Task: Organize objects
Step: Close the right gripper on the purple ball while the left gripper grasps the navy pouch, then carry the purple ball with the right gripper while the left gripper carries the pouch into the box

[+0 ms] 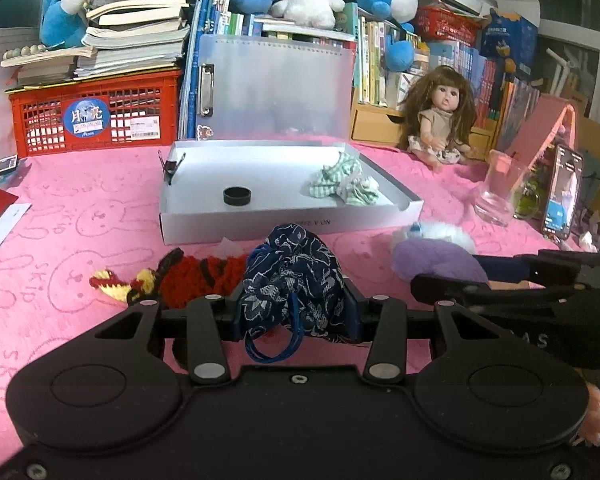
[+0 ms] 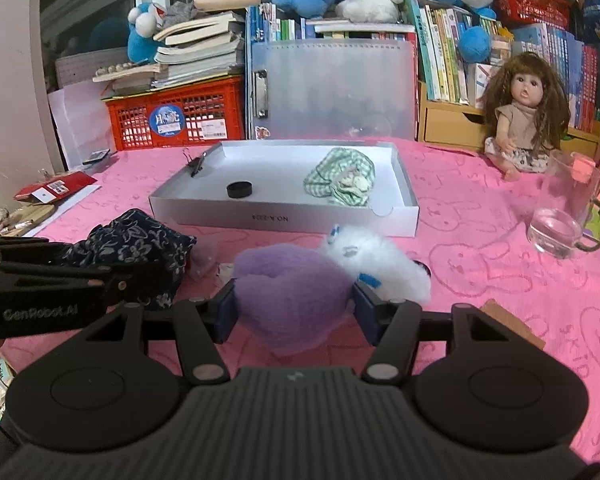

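Observation:
My left gripper point(image 1: 296, 312) is shut on a dark blue floral drawstring pouch point(image 1: 296, 276), held just in front of the white shallow box point(image 1: 284, 226). My right gripper point(image 2: 294, 308) is shut on a purple fluffy plush point(image 2: 292, 292), with a white fluffy toy point(image 2: 376, 258) beside it. The box point(image 2: 284, 220) holds a black round cap point(image 1: 237, 195), a green checked cloth point(image 1: 346, 182) and a binder clip point(image 1: 172, 167) on its left wall. A red and yellow knitted toy point(image 1: 172, 280) lies on the pink cloth left of the pouch. The pouch also shows in the right wrist view point(image 2: 132, 244).
A glass mug point(image 2: 564, 220) stands at the right, near a phone point(image 1: 562, 196) propped upright. A doll point(image 2: 520, 116) sits at the back right. A red crate point(image 1: 96, 114), a clipboard folder point(image 1: 272, 88), books and plush toys line the back. Cards lie at the left edge point(image 2: 56, 190).

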A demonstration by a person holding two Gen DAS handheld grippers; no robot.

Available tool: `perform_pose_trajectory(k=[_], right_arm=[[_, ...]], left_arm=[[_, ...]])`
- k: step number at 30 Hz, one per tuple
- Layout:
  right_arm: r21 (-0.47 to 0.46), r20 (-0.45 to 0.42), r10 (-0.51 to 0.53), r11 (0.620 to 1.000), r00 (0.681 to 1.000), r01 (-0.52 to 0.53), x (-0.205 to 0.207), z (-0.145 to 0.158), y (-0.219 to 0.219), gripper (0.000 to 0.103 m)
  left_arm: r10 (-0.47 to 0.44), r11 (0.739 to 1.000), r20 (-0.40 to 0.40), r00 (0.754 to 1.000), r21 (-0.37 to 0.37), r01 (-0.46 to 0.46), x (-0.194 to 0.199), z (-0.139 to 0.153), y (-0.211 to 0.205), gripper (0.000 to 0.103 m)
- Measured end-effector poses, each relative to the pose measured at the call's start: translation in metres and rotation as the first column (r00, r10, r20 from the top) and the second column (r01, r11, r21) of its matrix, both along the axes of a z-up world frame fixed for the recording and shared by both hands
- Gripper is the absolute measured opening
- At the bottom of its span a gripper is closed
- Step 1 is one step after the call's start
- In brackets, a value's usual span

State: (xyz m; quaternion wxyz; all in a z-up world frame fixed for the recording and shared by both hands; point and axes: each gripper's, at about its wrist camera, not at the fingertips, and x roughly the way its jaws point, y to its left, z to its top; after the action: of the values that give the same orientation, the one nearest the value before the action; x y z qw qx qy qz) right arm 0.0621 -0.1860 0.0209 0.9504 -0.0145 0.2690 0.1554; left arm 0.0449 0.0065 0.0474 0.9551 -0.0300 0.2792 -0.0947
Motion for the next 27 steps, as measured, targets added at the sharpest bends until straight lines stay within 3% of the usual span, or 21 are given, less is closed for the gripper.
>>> perform_pose_trajectory(k=[27], right_arm=[[0.044,0.044,0.036,0.998,0.998,-0.038,0.030,0.021,0.014,0.061]], left_arm=[[0.059,0.998,0.008,0.998,-0.010,-0.059,0.056,0.018,0.002,0.042]])
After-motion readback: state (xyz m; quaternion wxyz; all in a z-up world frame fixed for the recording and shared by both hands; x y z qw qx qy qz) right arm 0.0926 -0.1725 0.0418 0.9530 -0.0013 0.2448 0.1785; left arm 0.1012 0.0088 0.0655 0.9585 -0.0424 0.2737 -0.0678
